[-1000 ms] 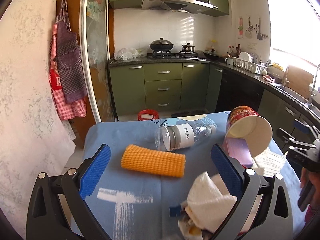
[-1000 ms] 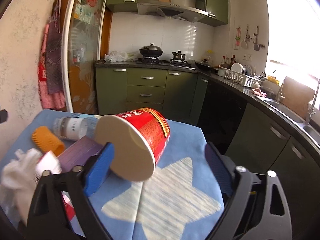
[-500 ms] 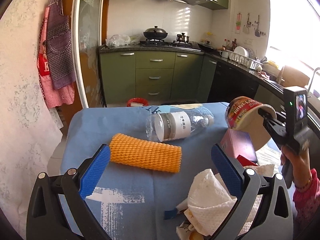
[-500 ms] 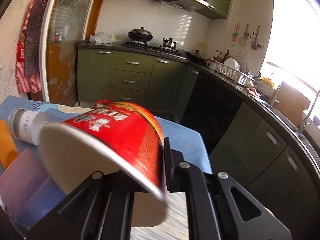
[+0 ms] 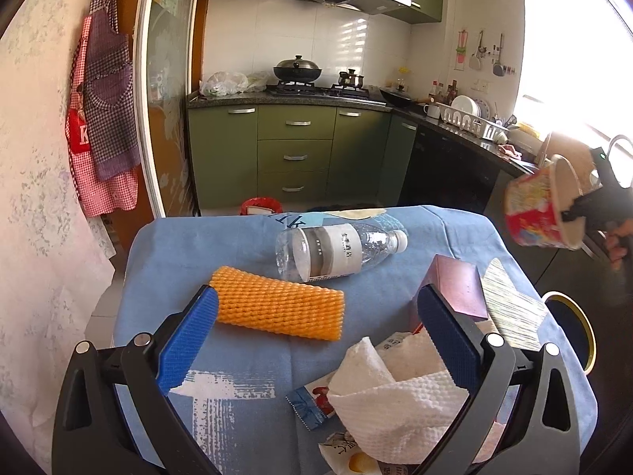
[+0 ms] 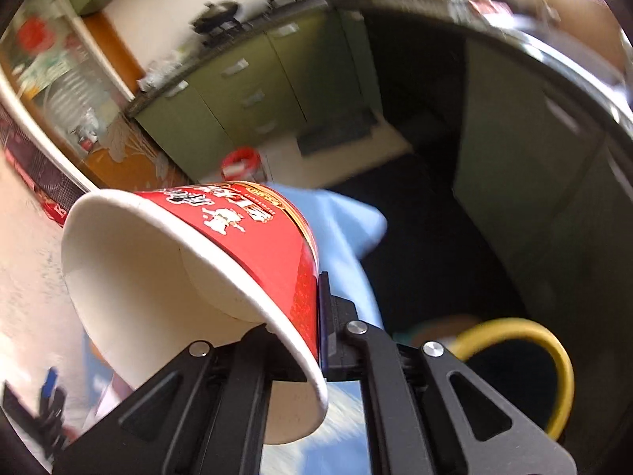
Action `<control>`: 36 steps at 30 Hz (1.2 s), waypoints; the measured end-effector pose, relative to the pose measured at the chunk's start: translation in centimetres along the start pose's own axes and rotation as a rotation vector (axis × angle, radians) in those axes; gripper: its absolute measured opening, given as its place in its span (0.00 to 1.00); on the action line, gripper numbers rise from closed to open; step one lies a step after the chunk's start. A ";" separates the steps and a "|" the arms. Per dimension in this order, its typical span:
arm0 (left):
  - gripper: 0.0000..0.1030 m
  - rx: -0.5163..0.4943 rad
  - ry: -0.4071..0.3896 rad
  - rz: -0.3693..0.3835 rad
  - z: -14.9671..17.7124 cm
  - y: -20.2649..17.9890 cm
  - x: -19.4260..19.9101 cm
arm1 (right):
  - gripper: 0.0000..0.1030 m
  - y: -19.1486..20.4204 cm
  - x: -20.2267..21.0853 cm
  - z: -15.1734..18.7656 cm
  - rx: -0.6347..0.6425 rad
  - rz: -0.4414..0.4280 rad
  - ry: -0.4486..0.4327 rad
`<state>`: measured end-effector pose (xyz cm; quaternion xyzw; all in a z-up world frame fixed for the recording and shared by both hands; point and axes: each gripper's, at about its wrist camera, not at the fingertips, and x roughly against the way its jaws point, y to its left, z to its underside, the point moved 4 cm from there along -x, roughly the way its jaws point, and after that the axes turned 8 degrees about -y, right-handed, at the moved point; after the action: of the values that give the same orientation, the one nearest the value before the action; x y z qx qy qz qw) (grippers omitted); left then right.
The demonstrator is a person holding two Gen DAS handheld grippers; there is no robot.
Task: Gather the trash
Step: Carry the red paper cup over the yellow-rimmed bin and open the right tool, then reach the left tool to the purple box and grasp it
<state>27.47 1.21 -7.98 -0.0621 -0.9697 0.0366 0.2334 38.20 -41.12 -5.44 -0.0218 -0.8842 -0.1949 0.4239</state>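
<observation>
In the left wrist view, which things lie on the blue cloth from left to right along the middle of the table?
Orange foam net sleeve → clear plastic bottle with grey-white label → mauve rectangular box; further right, off the table, the red paper noodle cup.

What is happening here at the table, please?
A person is collecting trash with two handheld tools. The right tool grips the wall of a red noodle cup, held in the air above a yellow-rimmed bin. The left tool hovers open over the table, near an orange foam net, a plastic bottle and a paper towel.
</observation>
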 end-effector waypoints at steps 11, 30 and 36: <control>0.96 -0.054 0.006 0.028 0.4 -2.4 0.5 | 0.03 -16.5 2.8 8.2 -0.149 0.215 0.372; 0.96 -0.131 0.076 0.118 -0.5 -5.7 1.3 | 0.34 -17.5 1.3 10.1 -0.167 0.199 0.332; 0.96 -0.210 0.246 0.265 -2.9 -11.1 -0.3 | 0.35 -15.6 4.2 10.6 -0.118 0.114 0.296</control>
<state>27.96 -9.72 -4.42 -0.2173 -0.9157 -0.0423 0.3353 24.47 -52.22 -13.37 -0.0679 -0.7965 -0.2234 0.5577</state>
